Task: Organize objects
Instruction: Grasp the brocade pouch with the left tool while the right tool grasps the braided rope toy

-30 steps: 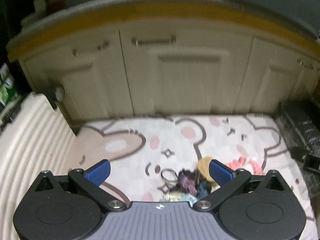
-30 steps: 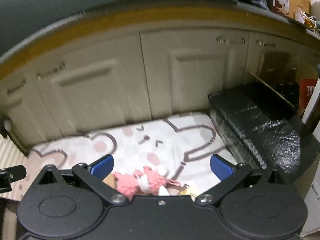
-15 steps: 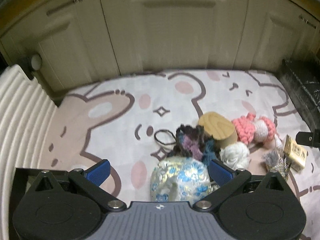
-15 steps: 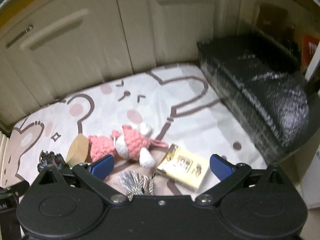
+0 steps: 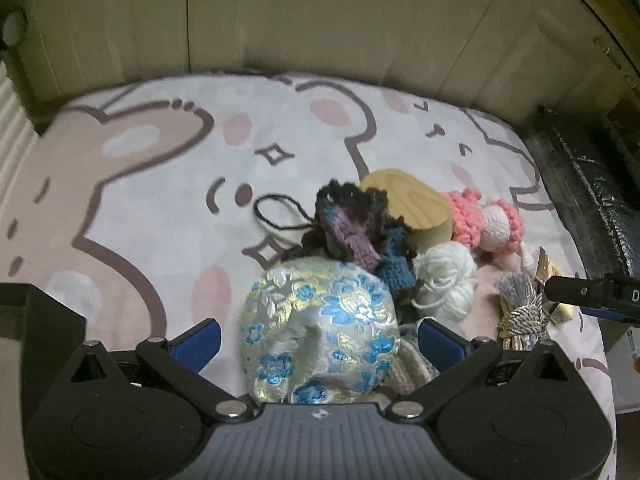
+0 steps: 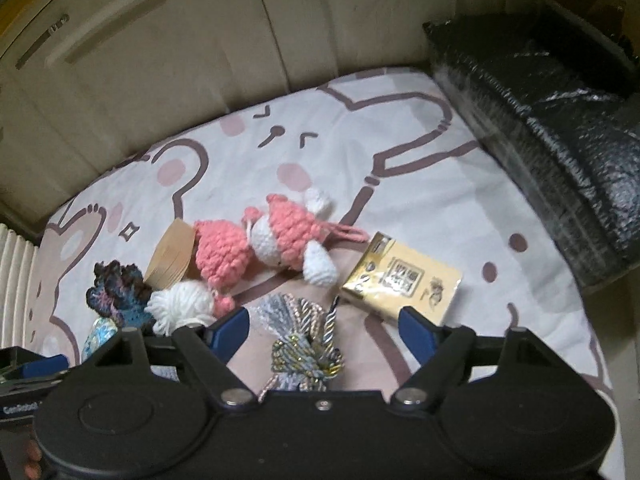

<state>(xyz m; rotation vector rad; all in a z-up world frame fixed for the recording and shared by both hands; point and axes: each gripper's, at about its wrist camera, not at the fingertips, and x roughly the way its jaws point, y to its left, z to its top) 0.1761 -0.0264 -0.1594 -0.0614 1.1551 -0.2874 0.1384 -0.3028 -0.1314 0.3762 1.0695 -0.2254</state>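
Since a second ago both of my views have dropped from the cupboard doors (image 5: 320,20) down onto the pile of things, and the right tongs (image 6: 325,326) have just been closing a little, with the tassel (image 6: 306,344) between the blue pads but not pressed by them, as far as I can see. The left tongs (image 5: 320,338) stand wide apart, and the brocade pouch (image 5: 320,332) with blue flowers lies between them, nearer the right pad; I cannot tell whether that pad touches it.

Everything rests on a bear-print mat (image 5: 140,200) on the floor in front of the cupboards. I count one of each:
- one brocade pouch, closest to the left tongs
- one dark crochet piece (image 5: 352,228) in purple and blue, with a black loop, just beyond the pouch
- one round wooden box (image 5: 408,204), tilted, behind the crochet piece
- one ball of white yarn (image 5: 444,280), beside the crochet piece
- one pink and white knitted doll (image 6: 260,248), lying on its side against the wooden box
- one silver and gold tassel, between the right tongs
- one yellow packet (image 6: 404,280), flat on the mat, just beyond the right pad of the right tongs

A black wrapped bundle (image 6: 560,128) runs along the right edge of the mat. In the left wrist view, the right tongs' arm shows beside the tassel.
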